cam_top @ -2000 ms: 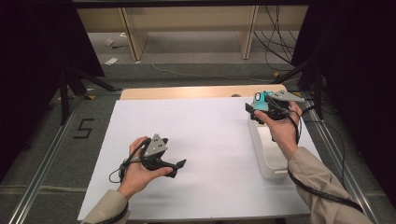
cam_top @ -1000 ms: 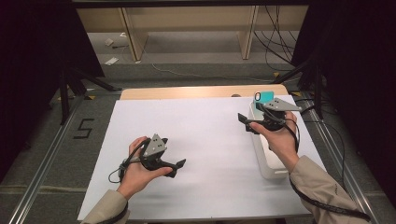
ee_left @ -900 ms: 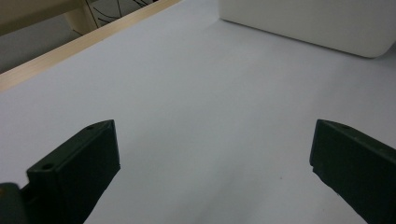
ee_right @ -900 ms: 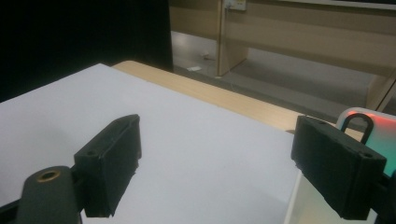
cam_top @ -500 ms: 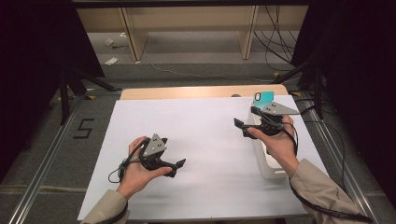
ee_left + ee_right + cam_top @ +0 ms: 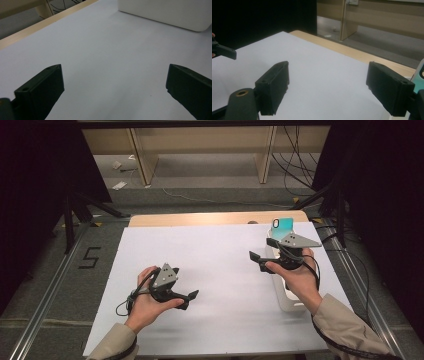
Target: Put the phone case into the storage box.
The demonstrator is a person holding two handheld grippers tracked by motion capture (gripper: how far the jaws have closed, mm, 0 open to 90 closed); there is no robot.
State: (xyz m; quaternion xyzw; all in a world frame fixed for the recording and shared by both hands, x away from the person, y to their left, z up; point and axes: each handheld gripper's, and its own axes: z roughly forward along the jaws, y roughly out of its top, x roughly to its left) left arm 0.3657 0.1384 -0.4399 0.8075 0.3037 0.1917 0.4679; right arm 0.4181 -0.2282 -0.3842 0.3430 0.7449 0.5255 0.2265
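The right gripper (image 6: 264, 255) is held above the right part of the white table surface (image 6: 220, 265), with its jaws spread wide and nothing between them. In the right gripper view the same gap (image 6: 327, 87) frames bare table surface. The teal phone (image 6: 282, 225) stands just beyond this gripper, at the far end of the white tray (image 6: 287, 300), apart from the jaws. In the right gripper view, a teal edge of the phone (image 6: 420, 72) appears just outside one jaw. The tray lies under the right hand (image 6: 295, 272).

The left gripper (image 6: 187, 297) rests low over the near left part of the table, jaws likewise wide apart and empty (image 6: 113, 85). The tray (image 6: 165, 11) lies ahead of it, well apart.
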